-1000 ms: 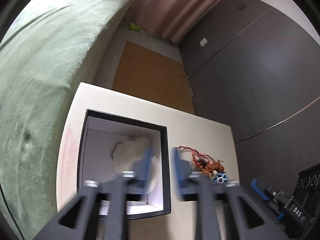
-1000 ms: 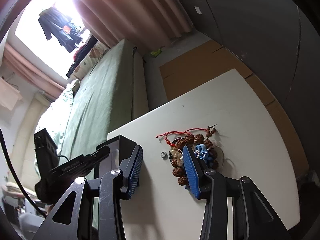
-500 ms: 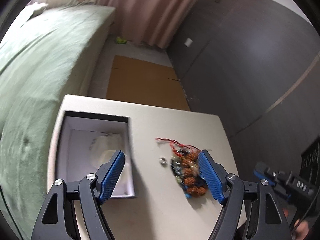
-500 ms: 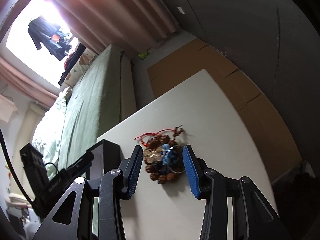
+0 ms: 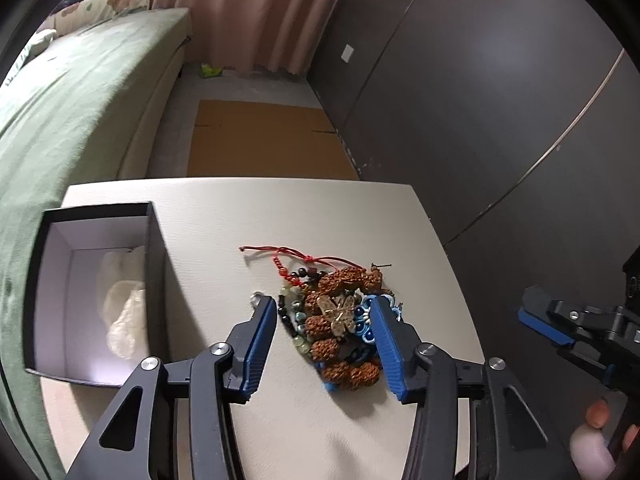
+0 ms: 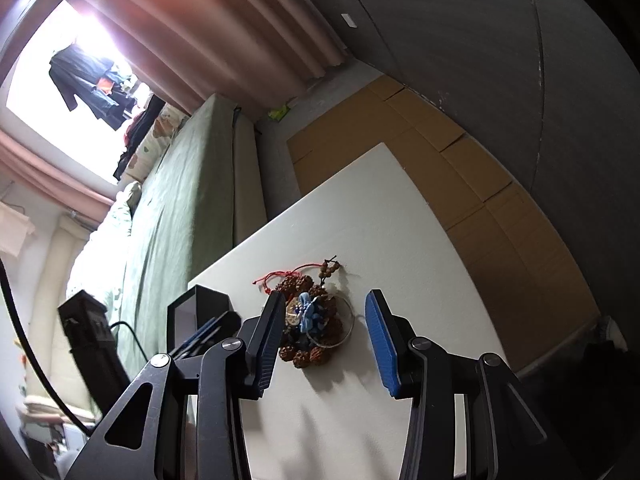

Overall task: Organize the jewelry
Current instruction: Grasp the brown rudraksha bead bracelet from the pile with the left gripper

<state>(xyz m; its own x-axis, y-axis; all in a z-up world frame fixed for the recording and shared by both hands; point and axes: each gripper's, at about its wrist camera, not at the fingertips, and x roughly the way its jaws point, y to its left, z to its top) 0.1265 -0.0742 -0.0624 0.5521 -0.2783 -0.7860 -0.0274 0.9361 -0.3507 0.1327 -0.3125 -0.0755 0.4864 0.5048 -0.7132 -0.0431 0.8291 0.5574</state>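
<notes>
My left gripper (image 5: 324, 316) is closing its fingers around the jewelry pile (image 5: 334, 320) mid-tabletop (image 5: 320, 208) (pads not yet pressing), box (image 5: 96, 292) near the left edge, right gripper (image 6: 326, 320) half-open, empty.

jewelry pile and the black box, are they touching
Apart. The left wrist view shows bare table between the jewelry pile and the black box.

Bare table (image 5: 280, 432) lies open around the jewelry pile (image 5: 336, 320); the black box (image 5: 156, 264) walls off the left.
</notes>
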